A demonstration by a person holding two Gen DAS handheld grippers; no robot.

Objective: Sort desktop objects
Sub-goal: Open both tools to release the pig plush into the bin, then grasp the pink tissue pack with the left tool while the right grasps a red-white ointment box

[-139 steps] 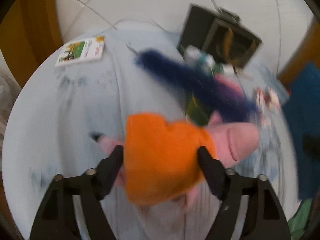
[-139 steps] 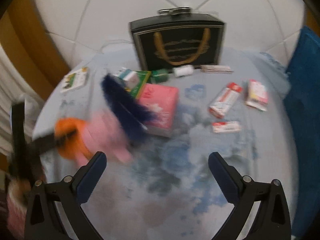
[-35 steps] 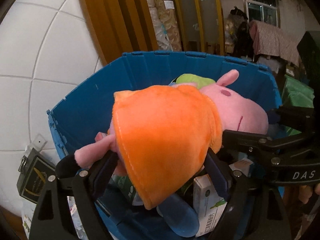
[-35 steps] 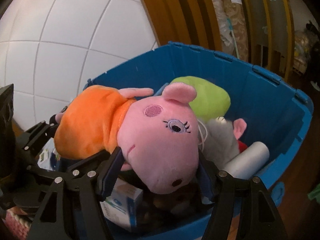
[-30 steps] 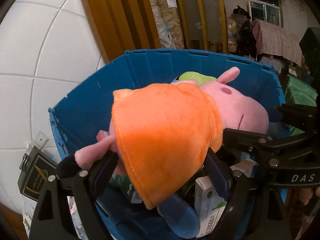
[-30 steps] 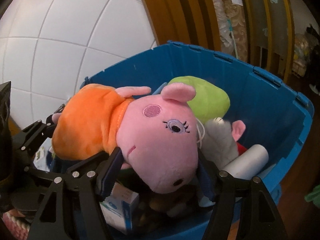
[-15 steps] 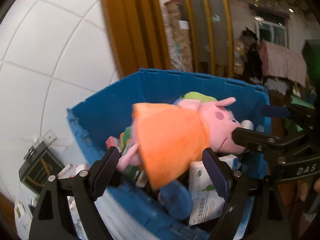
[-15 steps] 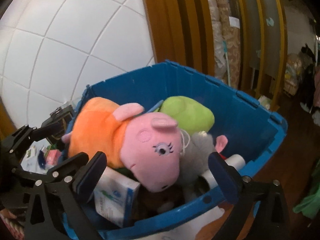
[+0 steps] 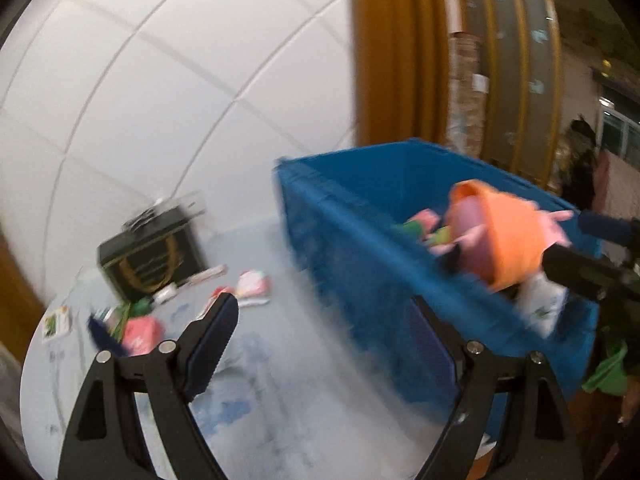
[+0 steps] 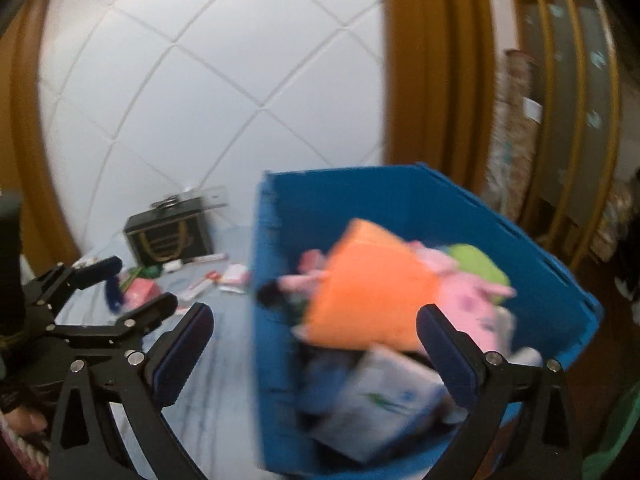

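The pink pig plush in an orange dress (image 9: 508, 236) lies in the blue bin (image 9: 360, 256), on top of other toys and boxes; it also shows in the right wrist view (image 10: 384, 304). My left gripper (image 9: 324, 328) is open and empty, over the table in front of the bin's near wall. My right gripper (image 10: 316, 334) is open and empty, in front of the blue bin (image 10: 276, 280). The left gripper (image 10: 132, 284) shows at the left of the right wrist view. Both views are blurred.
On the pale blue table (image 9: 280, 400) stand a black gift bag (image 9: 152, 256) by the white wall, a pink packet (image 9: 140, 332), a dark blue feather (image 9: 100, 332), and several small boxes (image 9: 252, 286). A green plush (image 10: 476, 264) and a white box (image 10: 376, 404) lie in the bin.
Both grippers opened and let go of the pig plush, which now lies in the bin. Both have pulled back and swung left, so the table shows again.
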